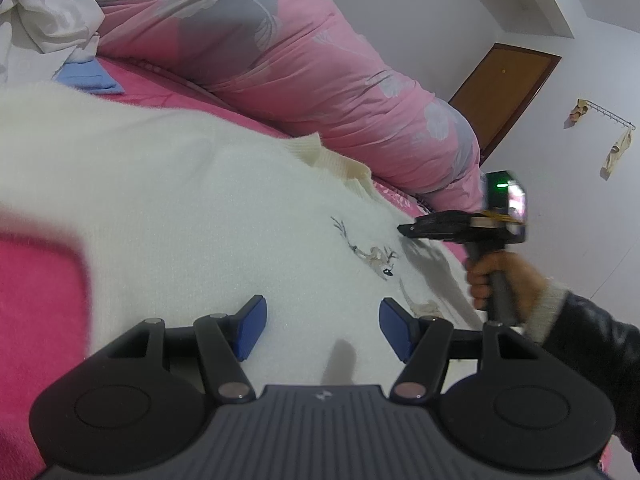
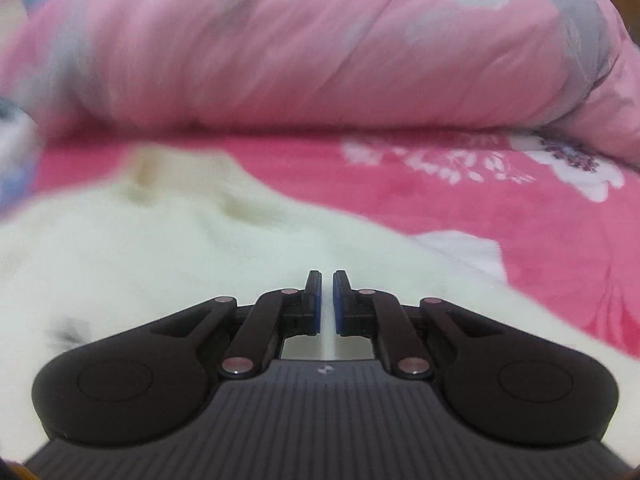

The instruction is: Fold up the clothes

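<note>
Left gripper point(image 1: 322, 322) over white sweater point(image 1: 180, 184)

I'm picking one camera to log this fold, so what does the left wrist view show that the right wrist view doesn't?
Only the left wrist view shows the deer embroidery, the blue cloth, the white clothes pile, the door, the wall hooks, and the right hand-held gripper from outside, with the hand on its handle. Only the right wrist view shows that gripper's pads nearly together, and the sheet's white flower print. Both share the white sweater, pink sheet and pink quilt.
</note>
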`<state>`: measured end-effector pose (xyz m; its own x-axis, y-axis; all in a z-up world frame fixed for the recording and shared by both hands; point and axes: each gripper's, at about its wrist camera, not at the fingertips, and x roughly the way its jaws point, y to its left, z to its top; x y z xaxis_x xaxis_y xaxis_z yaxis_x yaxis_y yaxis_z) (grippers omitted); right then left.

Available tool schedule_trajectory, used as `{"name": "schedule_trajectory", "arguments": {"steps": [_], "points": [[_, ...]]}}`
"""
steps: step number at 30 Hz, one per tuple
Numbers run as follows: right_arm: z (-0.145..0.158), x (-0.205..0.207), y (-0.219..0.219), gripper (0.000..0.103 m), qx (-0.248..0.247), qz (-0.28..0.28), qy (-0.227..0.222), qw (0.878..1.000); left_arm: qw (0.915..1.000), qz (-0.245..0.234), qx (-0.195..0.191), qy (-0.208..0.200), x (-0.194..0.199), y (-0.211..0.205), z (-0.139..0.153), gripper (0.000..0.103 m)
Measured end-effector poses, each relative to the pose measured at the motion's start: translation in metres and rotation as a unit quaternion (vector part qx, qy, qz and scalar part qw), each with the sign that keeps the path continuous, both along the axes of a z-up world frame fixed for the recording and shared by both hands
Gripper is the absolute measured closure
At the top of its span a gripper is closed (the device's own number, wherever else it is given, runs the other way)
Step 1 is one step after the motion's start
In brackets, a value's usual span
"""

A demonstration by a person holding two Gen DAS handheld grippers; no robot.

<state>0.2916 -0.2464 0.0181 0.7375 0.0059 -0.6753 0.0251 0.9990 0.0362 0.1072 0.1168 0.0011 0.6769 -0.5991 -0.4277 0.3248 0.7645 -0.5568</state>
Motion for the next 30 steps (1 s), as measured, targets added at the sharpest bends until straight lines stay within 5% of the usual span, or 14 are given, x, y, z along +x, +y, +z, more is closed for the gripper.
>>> {"name": "schedule_trajectory", "arguments": {"steps": [4, 8, 14, 19, 23, 28, 30], "points": [[0.007, 0.003, 0.004, 0.096, -0.024, -0.091, -0.006, 0.995, 1.0000, -0.003, -0.007, 0.000, 0.001, 0.002, -0.001, 0.037], [0.046, -0.052, 0.034, 0.095, -0.042, -0.048, -0.044, 0.997, 0.9999, -0.004, -0.014, 0.001, 0.001, 0.003, -0.001, 0.036], [0.066, -0.186, 0.025, 0.083, 0.056, 0.009, 0.002, 0.998, 0.9993, 0.001, -0.039, 0.001, 0.002, 0.009, -0.001, 0.036], [0.062, -0.313, -0.022, 0.076, 0.113, -0.058, 0.030, 0.991, 0.9990, 0.003, -0.044, 0.002, 0.002, 0.010, -0.001, 0.036], [0.059, -0.389, -0.091, 0.072, 0.185, -0.179, 0.011, 0.966, 0.9990, 0.001, -0.045, 0.003, 0.003, 0.010, -0.003, 0.035], [0.063, -0.450, -0.174, 0.067, 0.280, -0.300, -0.056, 0.910, 0.9988, -0.002, -0.049, 0.002, 0.004, 0.011, -0.004, 0.032], [0.069, -0.454, -0.203, 0.053, 0.297, -0.315, -0.090, 0.897, 0.9989, -0.003, -0.048, 0.001, 0.004, 0.010, -0.004, 0.032]]}}
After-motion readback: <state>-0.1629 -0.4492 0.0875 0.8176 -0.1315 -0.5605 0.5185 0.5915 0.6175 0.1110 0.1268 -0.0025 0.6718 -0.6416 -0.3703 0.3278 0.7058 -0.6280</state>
